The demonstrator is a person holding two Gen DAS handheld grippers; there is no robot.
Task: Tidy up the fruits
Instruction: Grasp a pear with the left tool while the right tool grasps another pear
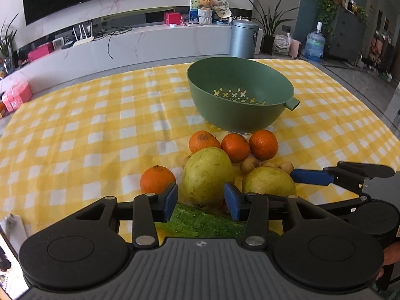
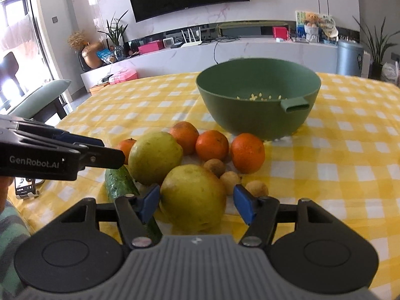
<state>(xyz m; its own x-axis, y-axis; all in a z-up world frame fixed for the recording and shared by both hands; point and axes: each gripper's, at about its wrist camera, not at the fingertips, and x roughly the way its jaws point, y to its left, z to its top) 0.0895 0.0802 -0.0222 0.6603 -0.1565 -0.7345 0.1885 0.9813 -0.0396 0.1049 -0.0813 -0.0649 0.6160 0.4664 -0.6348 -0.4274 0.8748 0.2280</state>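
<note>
My left gripper (image 1: 201, 201) hangs low over the near end of the fruit pile, its blue pads partly apart. The larger pear (image 1: 207, 175) sits just beyond the gap, and I cannot tell whether either pad touches it. Beneath the pads lies a cucumber (image 1: 200, 221), running across the near edge of the view. An orange (image 1: 157, 179) rests just past my left pad.

My right gripper (image 2: 197, 203) is about half open with the second pear (image 2: 192, 197) between its pads. There is a clear gap on the right side, while the left pad looks close to the skin; I am not gripping it. In the right wrist view the left gripper shows from the side, reaching in toward the larger pear and the cucumber.

Behind the pears three more oranges (image 1: 236, 147) sit in a loose row, just in front of the green bowl (image 1: 240, 95). A few small brown round fruits (image 2: 230, 178) lie between the oranges and the second pear. The bowl holds no fruit; only the cut-out holes in its bottom show. Everything stands on a surface covered with a yellow checked cloth (image 1: 87, 130).
</note>
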